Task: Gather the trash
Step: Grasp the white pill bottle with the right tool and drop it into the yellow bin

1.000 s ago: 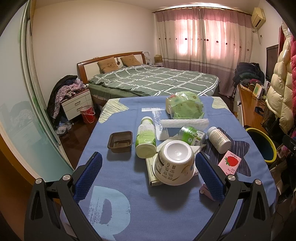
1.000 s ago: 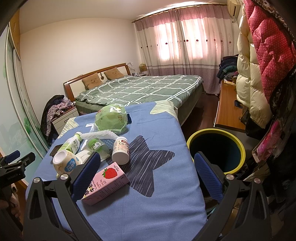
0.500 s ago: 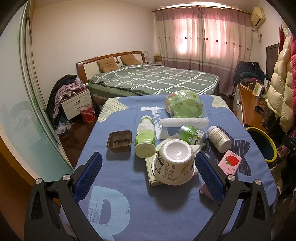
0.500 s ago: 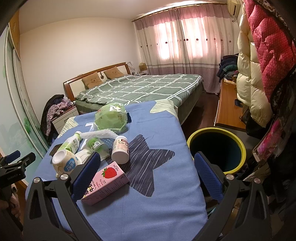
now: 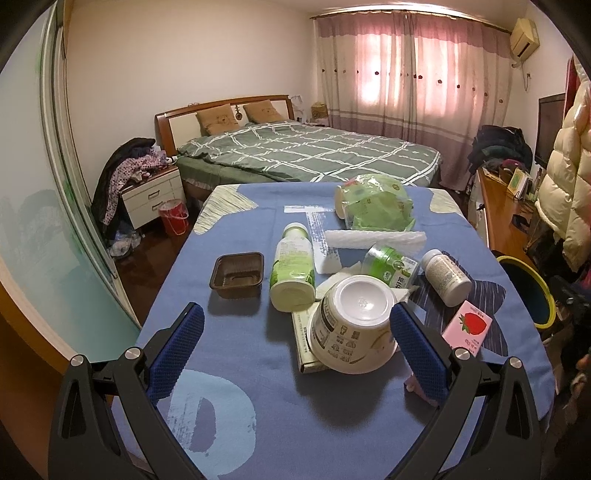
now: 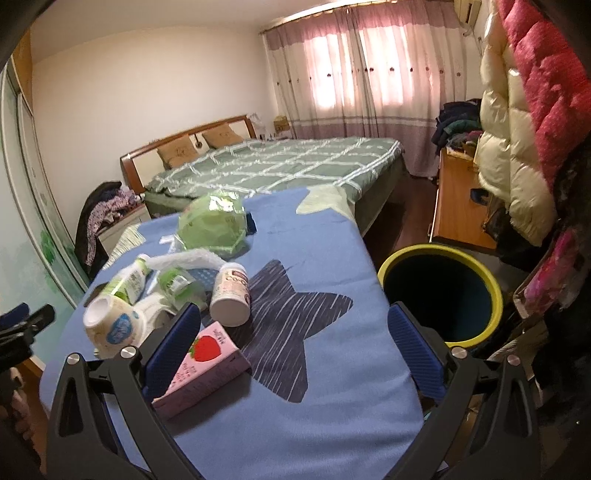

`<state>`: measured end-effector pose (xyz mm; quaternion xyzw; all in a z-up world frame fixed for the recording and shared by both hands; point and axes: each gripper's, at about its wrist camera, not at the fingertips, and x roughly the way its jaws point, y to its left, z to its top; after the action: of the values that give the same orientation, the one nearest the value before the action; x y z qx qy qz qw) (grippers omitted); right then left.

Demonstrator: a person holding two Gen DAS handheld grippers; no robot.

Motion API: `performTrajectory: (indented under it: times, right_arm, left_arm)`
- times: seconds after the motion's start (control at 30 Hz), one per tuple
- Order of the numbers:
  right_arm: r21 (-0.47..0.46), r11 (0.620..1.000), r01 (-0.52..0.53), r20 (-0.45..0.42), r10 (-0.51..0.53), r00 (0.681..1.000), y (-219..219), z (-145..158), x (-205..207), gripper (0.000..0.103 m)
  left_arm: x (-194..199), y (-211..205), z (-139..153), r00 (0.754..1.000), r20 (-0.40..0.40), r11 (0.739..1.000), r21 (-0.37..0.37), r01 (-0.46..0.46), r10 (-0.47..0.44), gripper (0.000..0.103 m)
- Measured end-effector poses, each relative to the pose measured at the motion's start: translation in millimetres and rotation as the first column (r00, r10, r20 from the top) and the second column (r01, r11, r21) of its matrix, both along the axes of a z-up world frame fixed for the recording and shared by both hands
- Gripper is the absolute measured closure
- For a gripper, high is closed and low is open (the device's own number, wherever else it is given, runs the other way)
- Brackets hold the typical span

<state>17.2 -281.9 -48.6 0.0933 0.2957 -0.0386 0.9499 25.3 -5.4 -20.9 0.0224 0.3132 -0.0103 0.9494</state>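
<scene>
My left camera looks down the table (image 5: pixel 236 424) toward the bed (image 5: pixel 306 155); my right, angled alongside, shares both.

home bedroom | made bed (image 5: pixel 306 155) with pillows | nightstand (image 5: pixel 153 195) heaped with clothes | pink curtains (image 5: pixel 410 70) | padded coats (image 6: pixel 517 122) hanging | wall air conditioner (image 5: pixel 523 32)

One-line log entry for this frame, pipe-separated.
phase: approach | left gripper: open, over white cup | right gripper: open, empty | pink carton: on table | bin: beside table
</scene>
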Motion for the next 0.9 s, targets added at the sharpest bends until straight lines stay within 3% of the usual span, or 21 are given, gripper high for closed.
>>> performTrajectory:
  times: [0.23,0.43,0.73,0.9]
  right_arm:
    - [0.015,0.999,-0.037,-0.084,0.038,0.996,4.0,-26.2,48.8,0.006]
    - [-0.003,0.995,-0.096,-0.107,0.096,0.99,26.5,-34.1,76.4,0.007]
    - [-0.003,0.99,-0.143,-0.195,0.14,0.971,48.9,-53.9,120.5,0.028]
    - [0.006,0.987,-0.159,-0.239,0.156,0.959,54.3,-62.7,135.7,0.031]
  left_arm:
    - [14.0,-2.7,-8.1,1.0,-0.009,1.0,0.003,0.01,-0.01,0.004]
    - [31.2,-1.5,-16.3,1.0,-0.028,1.0,0.001,0.011,-0.011,0.004]
    - [52.5,0.0,-28.7,0.998,-0.059,1.0,-0.008,0.023,-0.024,0.004]
    - [59.6,-1.3,-31.4,0.997,-0.063,0.999,-0.014,0.033,-0.034,0.004]
